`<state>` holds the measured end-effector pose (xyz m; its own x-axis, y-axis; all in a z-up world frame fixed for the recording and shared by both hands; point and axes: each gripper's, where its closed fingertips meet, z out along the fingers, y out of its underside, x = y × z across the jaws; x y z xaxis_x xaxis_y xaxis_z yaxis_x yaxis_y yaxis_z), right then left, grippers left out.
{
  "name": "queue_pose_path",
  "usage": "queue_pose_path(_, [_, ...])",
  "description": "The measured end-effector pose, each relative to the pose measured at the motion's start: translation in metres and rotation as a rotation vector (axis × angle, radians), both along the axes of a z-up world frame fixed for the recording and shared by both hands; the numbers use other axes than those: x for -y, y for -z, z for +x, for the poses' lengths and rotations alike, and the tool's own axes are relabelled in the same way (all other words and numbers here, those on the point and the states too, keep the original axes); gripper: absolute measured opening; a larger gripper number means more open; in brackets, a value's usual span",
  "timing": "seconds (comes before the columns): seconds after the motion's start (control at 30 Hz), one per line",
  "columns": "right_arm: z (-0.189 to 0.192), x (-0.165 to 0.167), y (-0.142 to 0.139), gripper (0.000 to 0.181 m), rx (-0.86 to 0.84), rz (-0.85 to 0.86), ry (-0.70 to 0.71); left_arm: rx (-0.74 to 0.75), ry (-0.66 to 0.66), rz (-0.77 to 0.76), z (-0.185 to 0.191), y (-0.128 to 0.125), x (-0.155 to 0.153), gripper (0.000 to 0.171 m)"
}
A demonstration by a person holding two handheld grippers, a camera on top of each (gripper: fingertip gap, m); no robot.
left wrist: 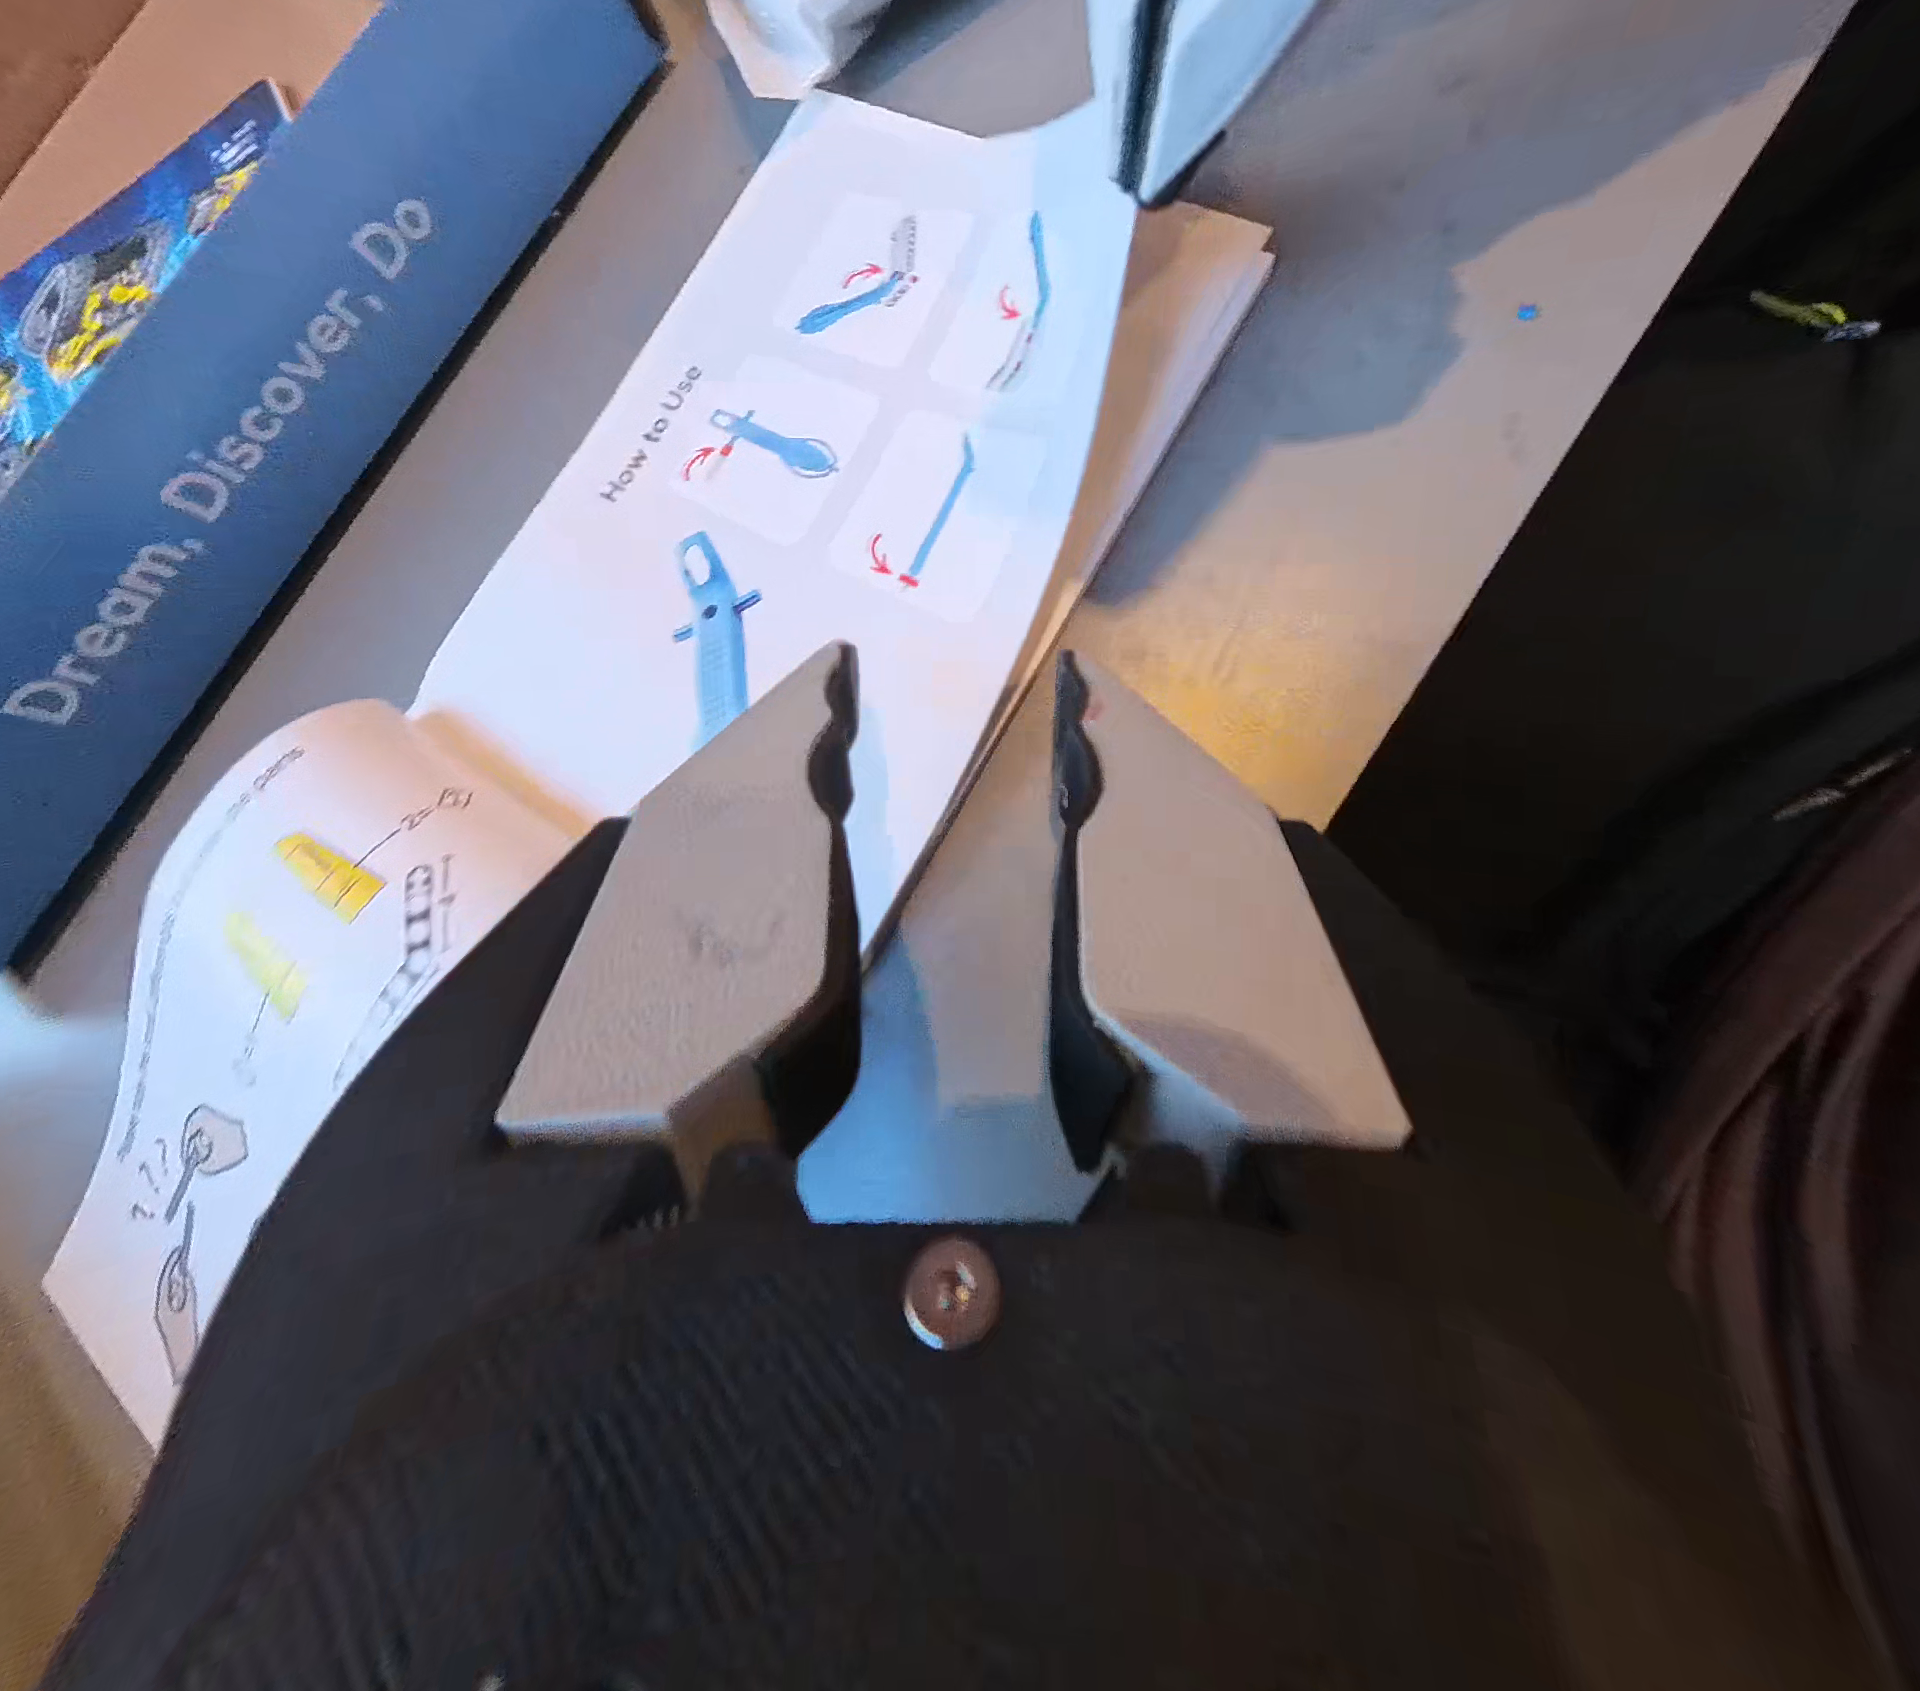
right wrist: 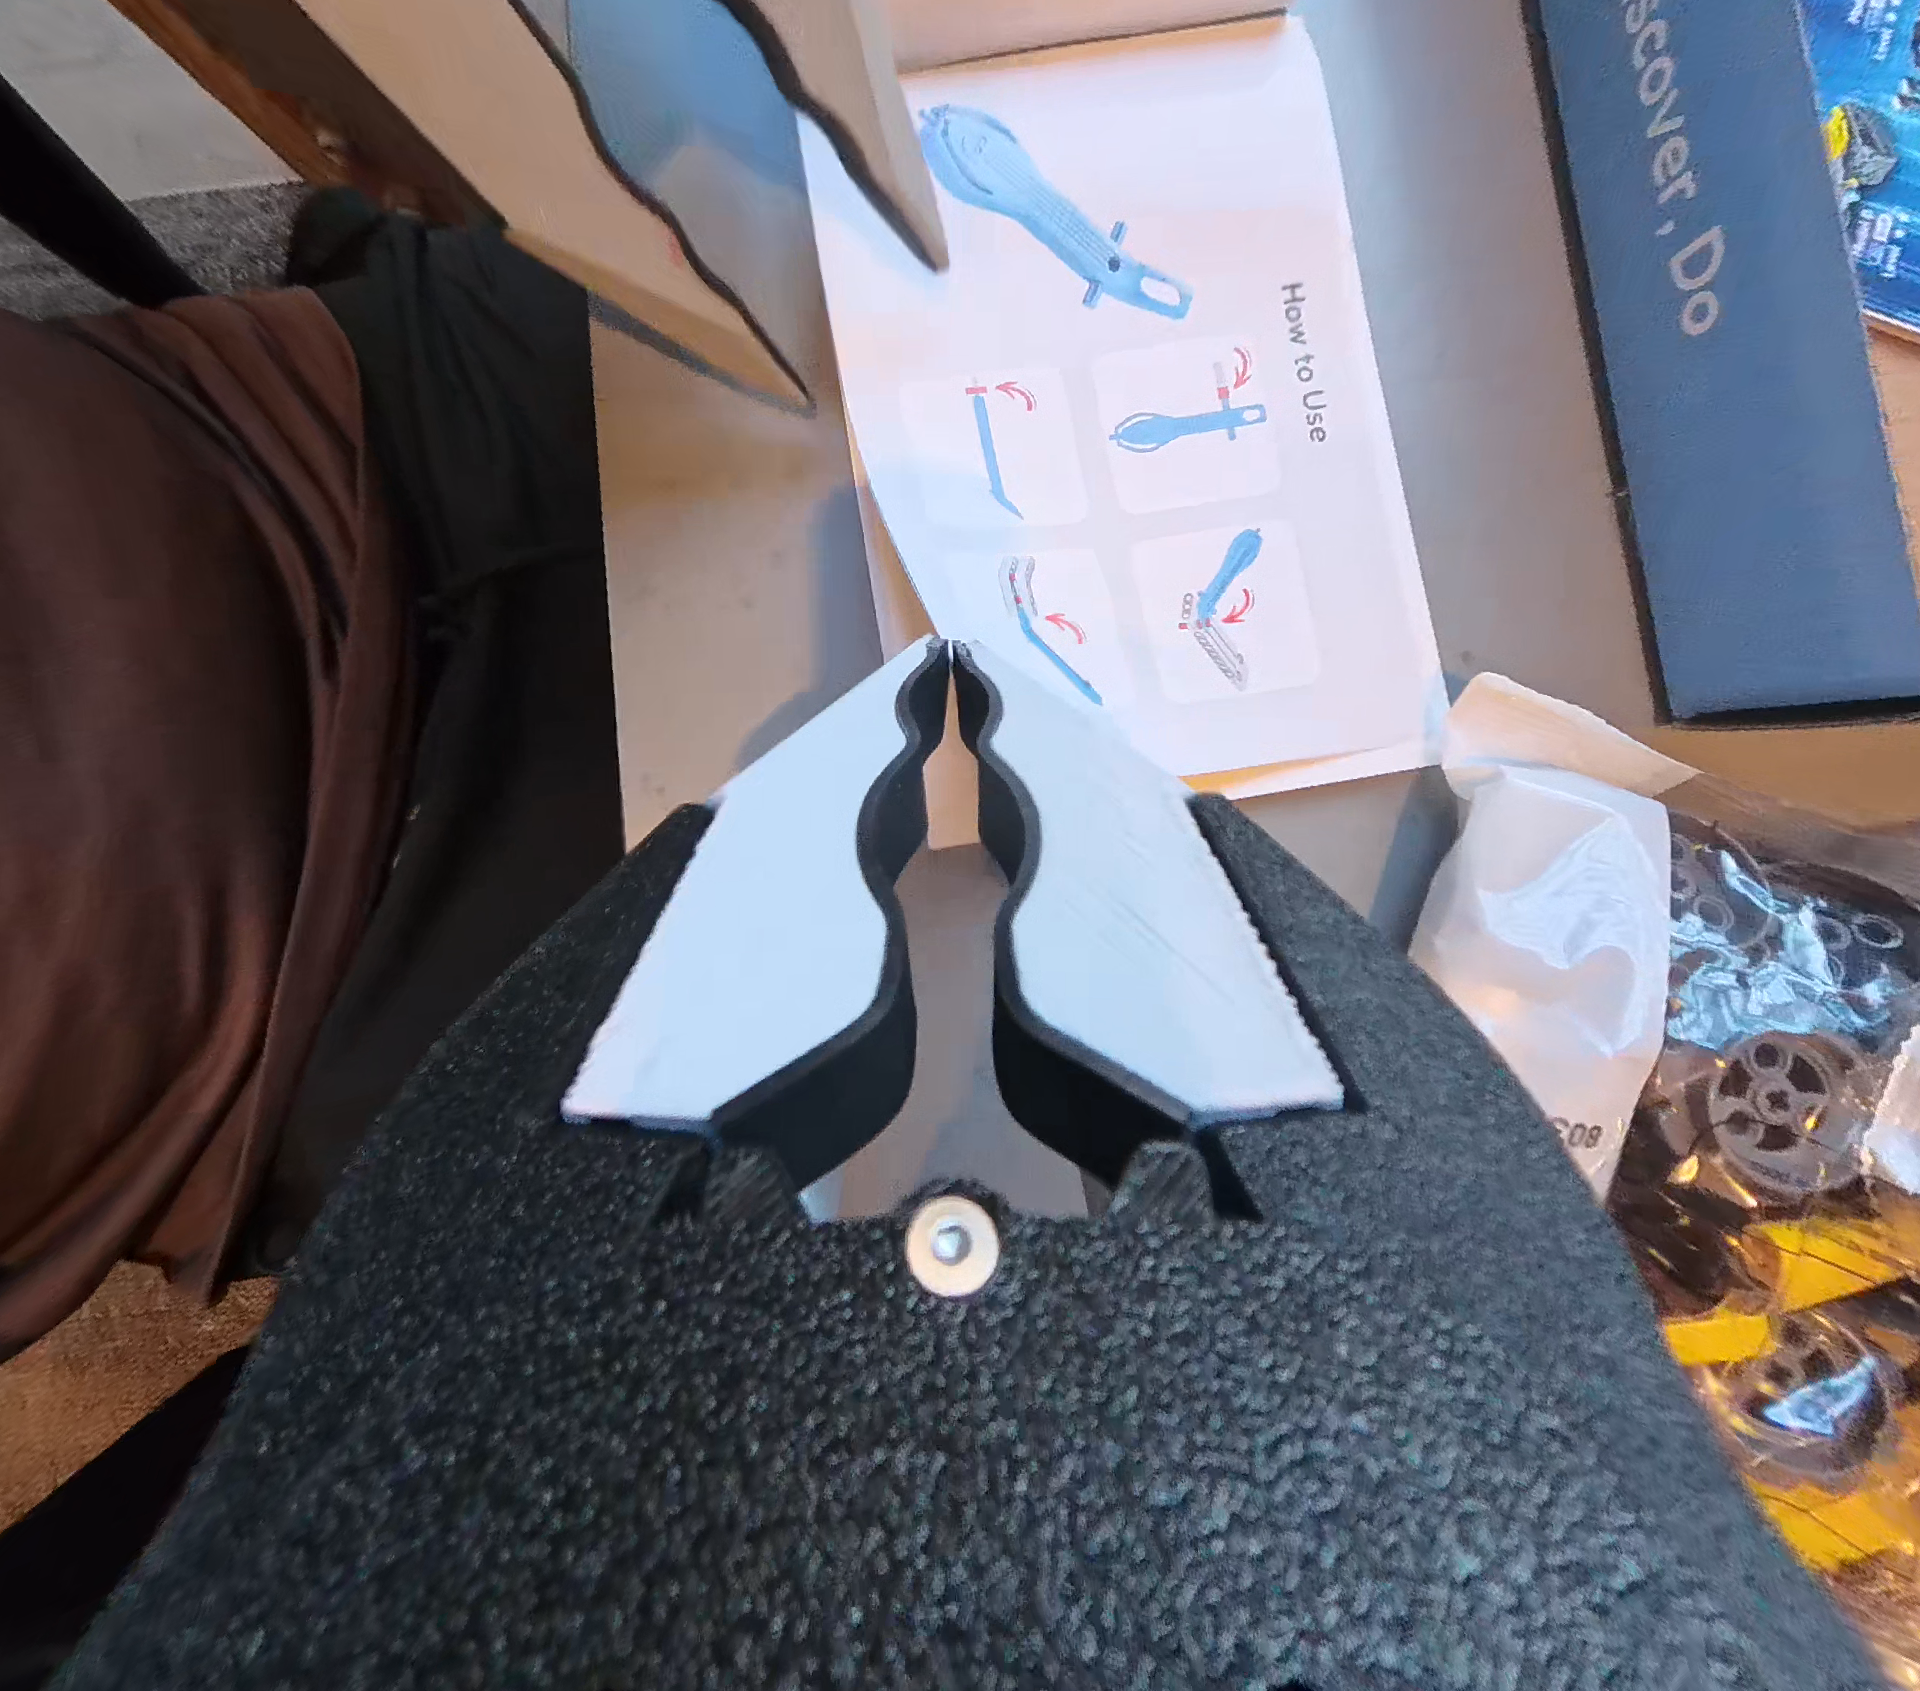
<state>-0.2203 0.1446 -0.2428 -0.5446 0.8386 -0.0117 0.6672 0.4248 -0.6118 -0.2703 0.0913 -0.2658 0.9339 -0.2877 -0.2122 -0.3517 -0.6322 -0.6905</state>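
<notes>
Booklet (right wrist: 1143,415): laid open on the table (left wrist: 1403,415), its page corner pinched by the right gripper (right wrist: 951,654).
Left gripper (left wrist: 956,685): held over the page, fingers narrowly parted, nothing gripped.
Blue box (left wrist: 343,353): set left, beside the booklet.
Parts bag (right wrist: 1766,1122): seen right in the right wrist view.

We see the booklet (left wrist: 831,394) lying open on the grey tabletop (left wrist: 1455,291), its white page of blue tool diagrams lifted at the edge, mid-frame beside the blue box (left wrist: 343,353).

opposed wrist views, close, share booklet (left wrist: 831,415) (open).
</notes>
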Motion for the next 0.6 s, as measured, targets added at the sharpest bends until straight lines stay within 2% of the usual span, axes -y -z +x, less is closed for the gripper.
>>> queue_pose_path(0.13, [0.002,0.003,-0.003,0.001,0.001,-0.04,-0.006,-0.053,0.01,-0.004,0.004,0.009,-0.004,0.033])
queue_pose_path(0.23, [0.002,0.005,-0.003,0.001,0.007,-0.057,-0.008,-0.066,0.023,0.023,0.006,0.006,-0.006,0.025])
queue_pose_path(0.33, [0.003,0.005,-0.003,0.001,0.012,-0.071,-0.008,-0.034,0.016,0.043,0.004,0.002,-0.007,0.019])
queue_pose_path(0.6, [0.004,0.005,0.004,0.002,0.041,-0.083,-0.004,0.088,-0.026,0.046,-0.002,0.0,-0.007,0.025])
